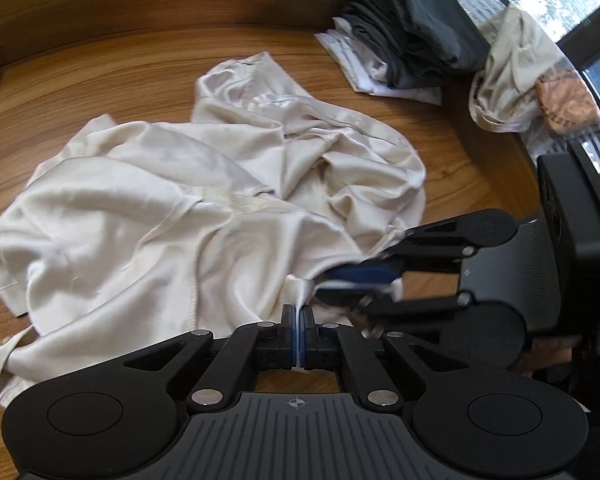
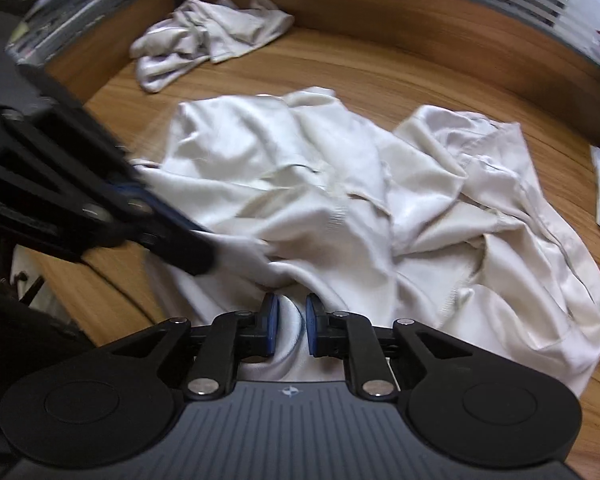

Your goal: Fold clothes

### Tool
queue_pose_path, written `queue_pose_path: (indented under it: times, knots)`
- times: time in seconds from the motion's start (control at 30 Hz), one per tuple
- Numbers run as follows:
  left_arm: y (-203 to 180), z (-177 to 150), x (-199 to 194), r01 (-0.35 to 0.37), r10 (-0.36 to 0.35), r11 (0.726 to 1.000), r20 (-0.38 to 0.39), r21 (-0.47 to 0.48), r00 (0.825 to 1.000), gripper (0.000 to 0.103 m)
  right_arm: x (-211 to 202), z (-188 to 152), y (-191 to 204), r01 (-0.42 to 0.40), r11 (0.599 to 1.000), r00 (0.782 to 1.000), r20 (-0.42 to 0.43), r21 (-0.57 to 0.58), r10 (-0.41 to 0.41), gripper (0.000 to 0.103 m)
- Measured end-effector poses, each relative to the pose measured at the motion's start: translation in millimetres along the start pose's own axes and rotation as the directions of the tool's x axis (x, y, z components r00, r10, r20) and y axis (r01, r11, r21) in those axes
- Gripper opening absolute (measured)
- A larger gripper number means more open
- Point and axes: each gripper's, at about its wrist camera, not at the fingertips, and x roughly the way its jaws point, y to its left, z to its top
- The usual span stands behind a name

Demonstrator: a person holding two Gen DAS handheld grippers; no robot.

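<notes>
A cream garment [image 1: 204, 200] is seen crumpled in a loose heap on the wooden table [image 1: 100, 60], its near edge bunched up at the front of the table. The left gripper [image 1: 299, 334] is pressed together on a thin fold of that near edge, the cloth caught flat between the blue pads [image 1: 305, 336]. Just beside it, the right gripper [image 2: 291, 326] is seen with its jaws a little apart and a bulge of the same garment sitting between them; the pads [image 2: 271, 322] touch the cloth on both sides, though how firmly it is nipped cannot be told. The two grippers are close together, almost touching. Farther back on the table, a stack of folded clothes [image 1: 404, 44] in dark grey and white is seen, and beside it a second pale piece [image 1: 512, 72] is draped at the table's edge. Another crumpled light garment [image 2: 208, 36] lies at the far corner. No boxes or baskets are visible.
</notes>
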Motion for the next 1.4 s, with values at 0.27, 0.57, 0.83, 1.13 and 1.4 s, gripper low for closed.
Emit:
queue_pose_path:
  times: [0.27, 0.57, 0.83, 1.13, 1.4]
  knots:
    - [11, -7, -3, 0.0, 0.0, 0.999, 0.007, -0.043, 1.0, 0.003, -9, -9, -20, 0.005, 0.997, 1.0, -0.001, 0.073, -0.004, 0.024]
    - [8, -8, -4, 0.005, -0.004, 0.999, 0.012, -0.037, 1.0, 0.003, -4, 7, 17, -0.145, 0.989, 0.989, -0.001, 0.0, 0.145, 0.023]
    - [16, -11, -10, -0.044, 0.046, 0.997, 0.025, -0.057, 0.999, 0.003, 21, 0, 0, -0.021, 0.998, 1.0, -0.008, 0.054, 0.021, 0.022]
    - [23, -16, -8, -0.078, 0.078, 0.994, 0.002, -0.079, 0.997, 0.004, 17, 0, -1, -0.019, 0.999, 1.0, 0.005, 0.038, 0.019, 0.022]
    - [22, -17, -9, -0.075, 0.076, 0.995, 0.006, -0.071, 0.997, 0.004, 25, 3, 21, -0.105, 0.994, 0.994, -0.006, 0.0, 0.105, 0.027]
